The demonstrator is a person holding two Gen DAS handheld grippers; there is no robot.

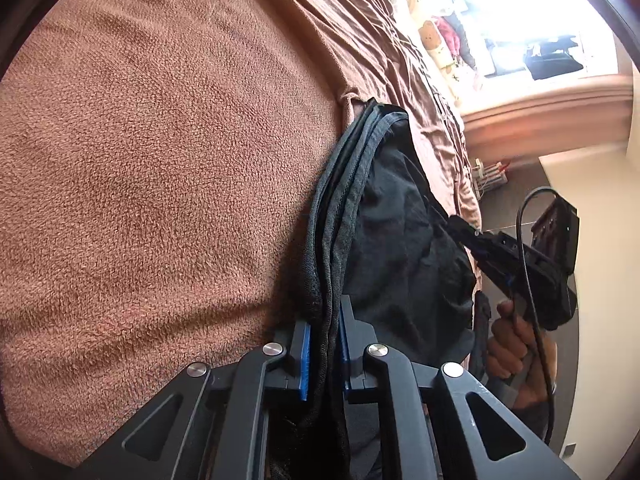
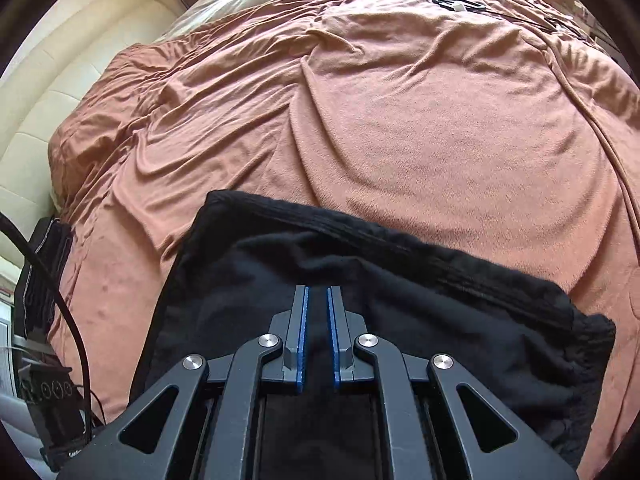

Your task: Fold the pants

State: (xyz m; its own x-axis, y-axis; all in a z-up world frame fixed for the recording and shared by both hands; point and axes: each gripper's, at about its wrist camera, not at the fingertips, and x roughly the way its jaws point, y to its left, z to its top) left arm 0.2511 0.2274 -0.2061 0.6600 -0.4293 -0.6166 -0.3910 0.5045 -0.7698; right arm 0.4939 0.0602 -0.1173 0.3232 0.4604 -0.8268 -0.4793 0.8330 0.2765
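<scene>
Lying bunched on the brown blanket (image 2: 400, 120), the black pants (image 2: 400, 300) are clamped by both tools (image 1: 324, 320) (image 2: 318, 292).

A home bedroom: a bed (image 2: 440, 140) covered by a rumpled brown fleece blanket (image 1: 160, 180), a cream padded headboard (image 2: 60, 92) along its far left edge, and a bright window (image 1: 520, 20) past the bed's end.

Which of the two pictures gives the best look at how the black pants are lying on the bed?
The right wrist view: it looks down on the black pants spread flat on the brown blanket, their top edge running across the picture. The left wrist view shows only stacked edges of them, pinched in the left gripper.
</scene>
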